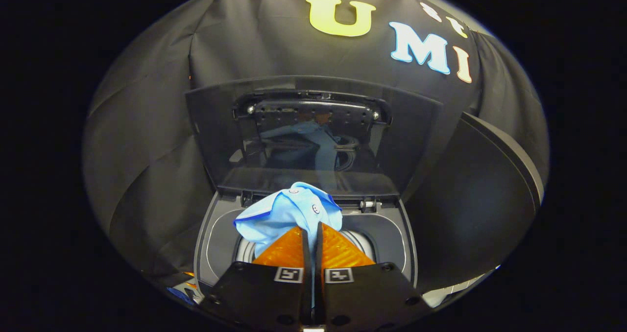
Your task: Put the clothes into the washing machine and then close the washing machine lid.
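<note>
The gripper [311, 230] is clenched on a light blue shirt [289, 214], its two fingers [286, 251] pressed nearly together with a fold of the cloth pinched between them. The shirt bunches up just ahead of the fingertips, two small buttons showing on its upper edge, and hangs right above the round opening of the top-loading washing machine [220, 244]. The washing machine lid [313, 136] stands open and upright behind the shirt, hinged at the far rim of the machine, and its dark glass panel mirrors the blue cloth. The booth's black cloth wall [147, 141] hangs behind the lid
</note>
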Available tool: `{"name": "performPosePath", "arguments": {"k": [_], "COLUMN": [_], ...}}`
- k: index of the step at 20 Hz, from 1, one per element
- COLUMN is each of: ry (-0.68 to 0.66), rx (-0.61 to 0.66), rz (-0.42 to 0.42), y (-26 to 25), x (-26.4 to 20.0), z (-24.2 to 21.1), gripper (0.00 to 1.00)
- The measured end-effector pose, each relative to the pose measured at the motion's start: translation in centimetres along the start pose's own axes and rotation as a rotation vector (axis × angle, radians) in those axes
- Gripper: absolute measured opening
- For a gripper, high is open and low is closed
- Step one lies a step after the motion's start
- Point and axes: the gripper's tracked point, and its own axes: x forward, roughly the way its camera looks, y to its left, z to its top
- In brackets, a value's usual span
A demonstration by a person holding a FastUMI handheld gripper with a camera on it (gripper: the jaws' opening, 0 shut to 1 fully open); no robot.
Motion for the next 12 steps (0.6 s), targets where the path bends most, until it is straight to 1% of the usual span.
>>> {"name": "performPosePath", "arguments": {"k": [1,3,4,5,6,7,10,12], "ry": [0.018,0.037,0.024,0.014,0.007,0.000,-0.037,-0.085], "rx": [-0.010,-0.039,-0.049,-0.050,-0.048,-0.043,-0.038,-0.053], "rz": [-0.020,-0.037,-0.036,-0.022,-0.009,-0.005,-0.005,-0.035], "y": [-0.2,-0.3,-0.4,-0.3,0.2,0.4,0.6,0.1], "x": [0.0,0.1,0.0,0.6,-0.2,0.0,-1.2,-2.2], "z": [-0.4,-0.8,-0.4,-0.4,-0.2,0.1,1.6,3.0], "gripper": [0.05,0.36,0.52,0.67,0.83,0.99,0.98,0.99]}}
